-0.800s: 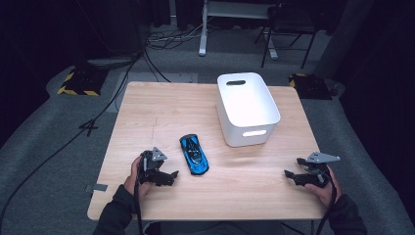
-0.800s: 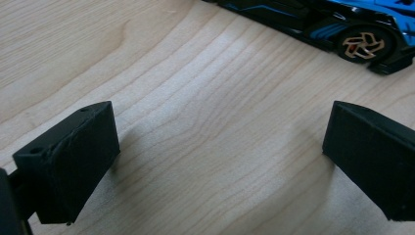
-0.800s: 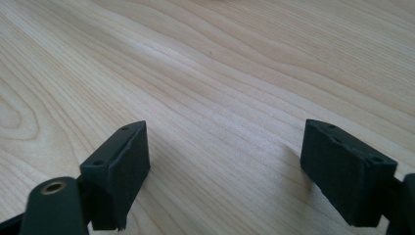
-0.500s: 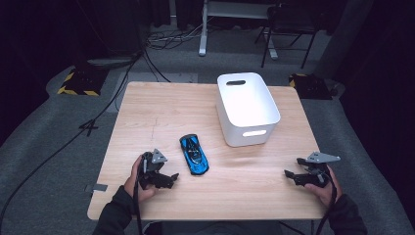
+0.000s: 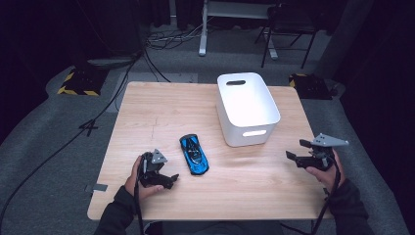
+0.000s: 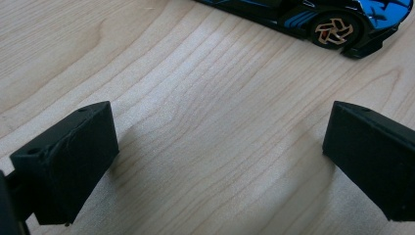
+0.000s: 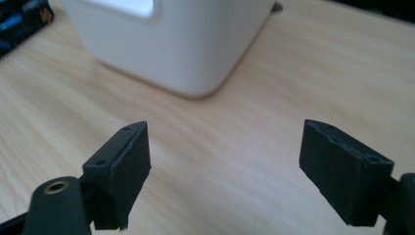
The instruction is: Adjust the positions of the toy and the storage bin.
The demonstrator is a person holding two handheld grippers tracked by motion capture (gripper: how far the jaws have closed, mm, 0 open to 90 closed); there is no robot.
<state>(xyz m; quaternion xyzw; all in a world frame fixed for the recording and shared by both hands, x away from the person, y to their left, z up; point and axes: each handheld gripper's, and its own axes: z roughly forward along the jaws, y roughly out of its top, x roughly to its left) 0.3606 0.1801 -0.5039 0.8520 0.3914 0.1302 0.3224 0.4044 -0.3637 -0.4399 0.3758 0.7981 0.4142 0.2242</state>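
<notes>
Left gripper [image 5: 164, 178]: jaws apart, empty, beside blue toy car [image 5: 194, 153] on table [image 5: 161, 112]; right gripper [image 5: 299, 157] near white bin [image 5: 247, 107]. Left gripper view: car [image 6: 313, 17], no legible writing. Right gripper view: jaws wide, empty.

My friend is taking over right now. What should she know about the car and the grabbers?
Left hand-held gripper: open, holding nothing, low over the table just left of the car.
Right hand-held gripper: open, holding nothing, at the table's right edge, right of the bin.
The blue car lies on the table, left of the white bin, touching neither.
Done: nothing is picked up yet.
Left: probably grab the car; the bin may be where it goes.
</notes>
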